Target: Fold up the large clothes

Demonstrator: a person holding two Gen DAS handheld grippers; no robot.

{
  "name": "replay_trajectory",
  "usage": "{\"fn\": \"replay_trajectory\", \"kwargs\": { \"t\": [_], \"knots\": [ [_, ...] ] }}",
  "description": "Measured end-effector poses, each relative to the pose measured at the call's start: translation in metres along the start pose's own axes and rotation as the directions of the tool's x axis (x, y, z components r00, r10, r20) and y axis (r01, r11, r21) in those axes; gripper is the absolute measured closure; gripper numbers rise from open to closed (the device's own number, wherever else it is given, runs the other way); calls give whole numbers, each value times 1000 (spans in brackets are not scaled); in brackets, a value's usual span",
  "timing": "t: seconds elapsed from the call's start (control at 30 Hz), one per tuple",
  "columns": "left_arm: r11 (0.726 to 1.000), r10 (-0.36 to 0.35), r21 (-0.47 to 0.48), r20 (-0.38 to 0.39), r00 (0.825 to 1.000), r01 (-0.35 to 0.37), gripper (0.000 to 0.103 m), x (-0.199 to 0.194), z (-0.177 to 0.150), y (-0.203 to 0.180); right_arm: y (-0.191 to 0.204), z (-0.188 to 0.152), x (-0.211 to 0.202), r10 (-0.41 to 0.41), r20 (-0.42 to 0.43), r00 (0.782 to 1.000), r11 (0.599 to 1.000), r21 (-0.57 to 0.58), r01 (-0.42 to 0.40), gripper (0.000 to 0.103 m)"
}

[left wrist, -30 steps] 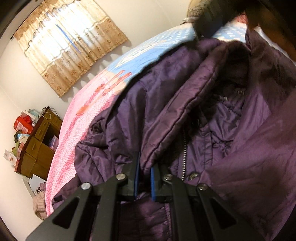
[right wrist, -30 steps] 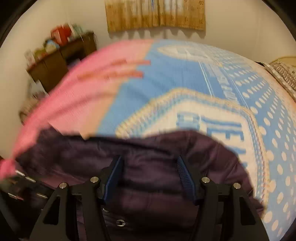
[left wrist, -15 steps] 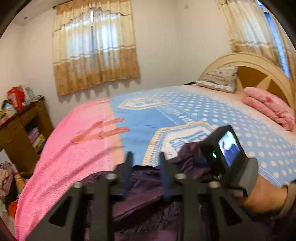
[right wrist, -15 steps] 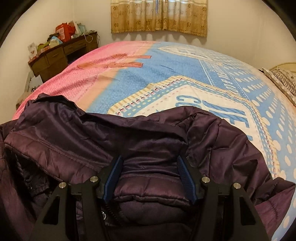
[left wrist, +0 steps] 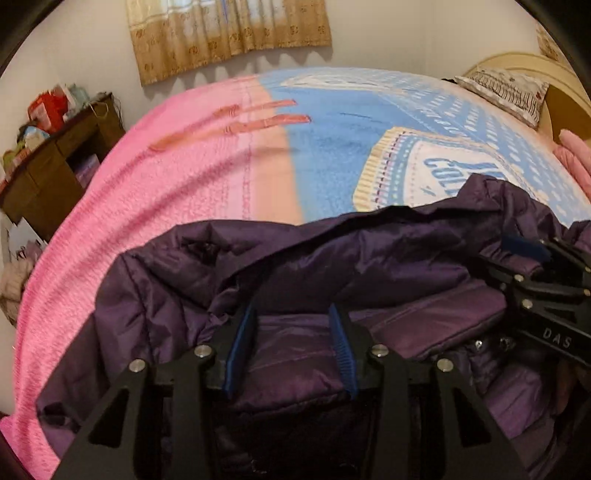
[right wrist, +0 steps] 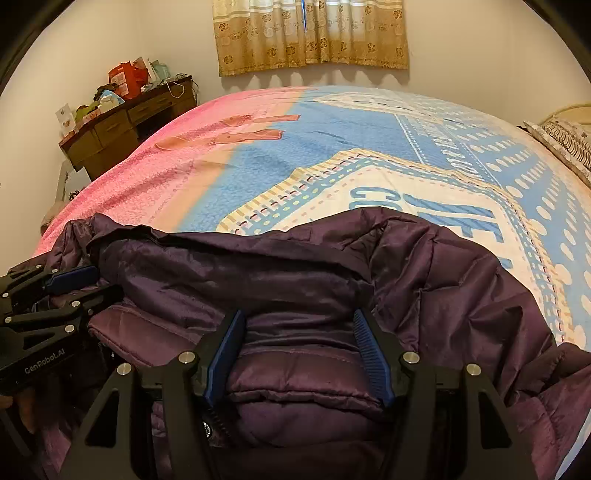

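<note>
A: Closest in, what are the tools doing?

B: In the left wrist view the left gripper (left wrist: 291, 343) sits low in the frame, its blue pads apart over a quilted panel of the purple puffer jacket (left wrist: 369, 266). Its jaws have just been opening; fabric lies between them, but the pads are not pressing it. In the right wrist view the right gripper (right wrist: 299, 350) is also spread, straddling a padded roll of the same jacket without visibly clamping it.

A: And the jacket itself?

B: Bunched along the near edge of the bed, filling the lower half of both frames, crumpled rather than flat. Beyond it lies the pink and blue blanket (right wrist: 332, 147), bare up to the curtain (right wrist: 310, 33) at top centre, with a wooden dresser (right wrist: 122, 122) at upper left.

A: So which step is this?

B: I'd judge an early one: the garment is laid down and let go, not yet spread. Next calls for picking an edge or hem on each side and pulling it flat before any fold.
</note>
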State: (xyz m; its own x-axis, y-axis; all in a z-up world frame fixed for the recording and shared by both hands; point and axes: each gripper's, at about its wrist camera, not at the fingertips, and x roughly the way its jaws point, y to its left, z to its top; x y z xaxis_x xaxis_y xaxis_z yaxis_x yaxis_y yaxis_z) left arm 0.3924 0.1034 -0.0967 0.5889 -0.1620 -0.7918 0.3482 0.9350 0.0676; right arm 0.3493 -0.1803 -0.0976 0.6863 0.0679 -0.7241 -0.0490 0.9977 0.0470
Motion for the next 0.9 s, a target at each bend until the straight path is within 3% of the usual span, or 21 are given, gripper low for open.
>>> {"fn": "replay_trajectory", "kwargs": {
  "t": [0.5, 0.9],
  "knots": [
    [996, -69, -58, 8, 998, 70, 57, 5, -1, 8, 5, 2, 6, -30, -24, 999, 999, -18, 30, 40],
    [995, -76, -63, 8, 997, 77, 57, 6, -1, 9, 8, 2, 8, -56, -30, 998, 998, -35, 55, 40]
  ]
}}
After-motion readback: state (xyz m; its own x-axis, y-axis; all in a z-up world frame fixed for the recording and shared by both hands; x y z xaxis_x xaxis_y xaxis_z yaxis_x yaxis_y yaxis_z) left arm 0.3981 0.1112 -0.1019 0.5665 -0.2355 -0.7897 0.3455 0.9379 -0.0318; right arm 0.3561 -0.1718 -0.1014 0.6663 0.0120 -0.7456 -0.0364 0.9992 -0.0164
